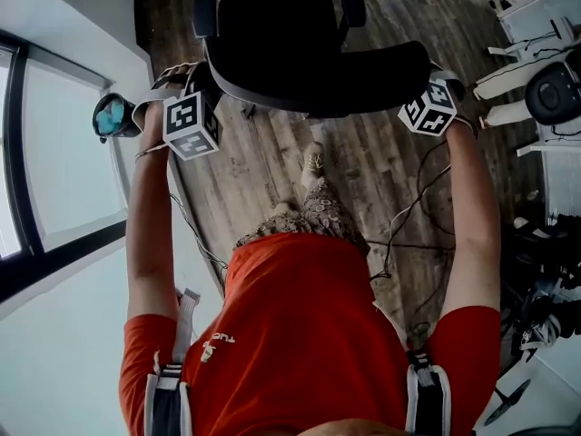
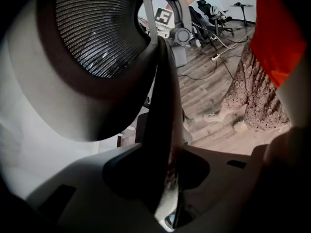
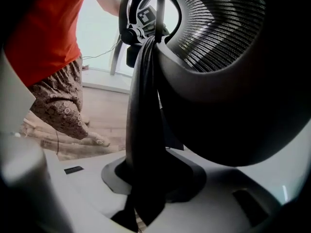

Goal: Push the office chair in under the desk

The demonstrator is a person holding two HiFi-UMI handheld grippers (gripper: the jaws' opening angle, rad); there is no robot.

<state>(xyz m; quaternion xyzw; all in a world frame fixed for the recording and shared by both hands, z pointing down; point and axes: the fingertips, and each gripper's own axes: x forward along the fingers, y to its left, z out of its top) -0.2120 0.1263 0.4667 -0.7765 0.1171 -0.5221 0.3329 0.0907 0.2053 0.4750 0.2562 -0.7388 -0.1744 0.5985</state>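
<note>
**Office chair (image 1: pixel 309 44), seen from above.** It stood directly in front of you, at the top of the head view. It was black, with a padded seat, two armrests (image 1: pixel 350 3) and a mesh backrest (image 2: pixel 97 28) whose curved top rim faced you.

Your left gripper (image 1: pixel 203 87) was clamped on the left end of that rim and your right gripper (image 1: pixel 439 82) on the right end. In each gripper view the dark rim ran up between the jaws, which were closed on it at a middling width. Both your arms reached straight forward.

**Surface and room.** The chair rested on a floor (image 1: pixel 363 171) of weathered wood planks. A large window (image 1: pixel 64 153) with dark frames and a pale wall ran along your left.

**Surroundings.** Thin cables (image 1: pixel 408 216) trailed over the planks to the right of your feet, and your shoe (image 1: pixel 313 162) was planted just behind the backrest. Another chair on a white base (image 1: pixel 545 89) stood at your right, apart from the one you held. The left gripper view showed further chairs (image 2: pixel 209 13) well back in the room
</note>
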